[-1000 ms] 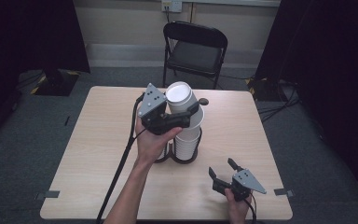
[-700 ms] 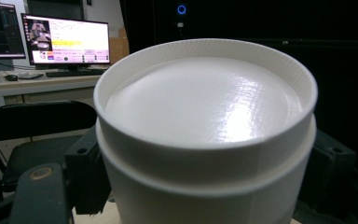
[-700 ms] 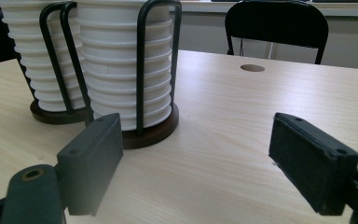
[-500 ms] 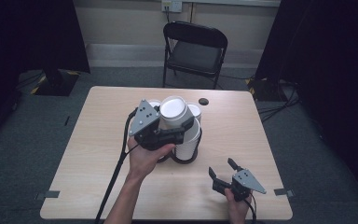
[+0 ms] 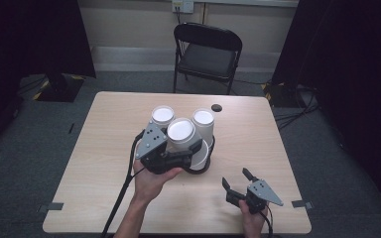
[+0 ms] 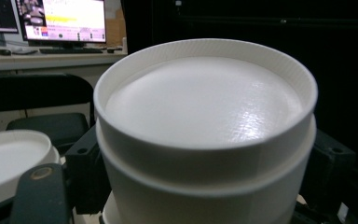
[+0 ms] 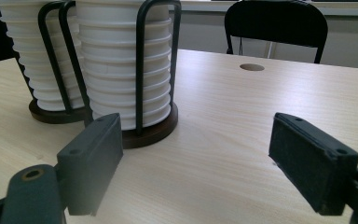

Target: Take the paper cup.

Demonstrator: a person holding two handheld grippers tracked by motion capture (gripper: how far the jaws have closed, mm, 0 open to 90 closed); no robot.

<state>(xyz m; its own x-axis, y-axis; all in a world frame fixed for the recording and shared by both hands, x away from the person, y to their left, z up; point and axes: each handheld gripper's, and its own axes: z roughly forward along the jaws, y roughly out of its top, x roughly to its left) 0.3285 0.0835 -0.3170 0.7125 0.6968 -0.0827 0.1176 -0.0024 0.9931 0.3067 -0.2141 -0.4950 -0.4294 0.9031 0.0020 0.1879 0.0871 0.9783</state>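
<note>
Right now my left claw is clamped on a white cup, upside down with its flat base up; in the left claw view the black pads press its ribbed wall from both sides. I hold it just above the black wire rack near the middle of the table, at about 6 o'clock from two other white stacks: one at 11 o'clock from my cup and one at 1 o'clock. My right claw sits low at 4 o'clock from the rack, near the table's near edge, jaws spread wide with nothing between them; its view looks across bare wood at the stacked cups standing on dark round bases.
</note>
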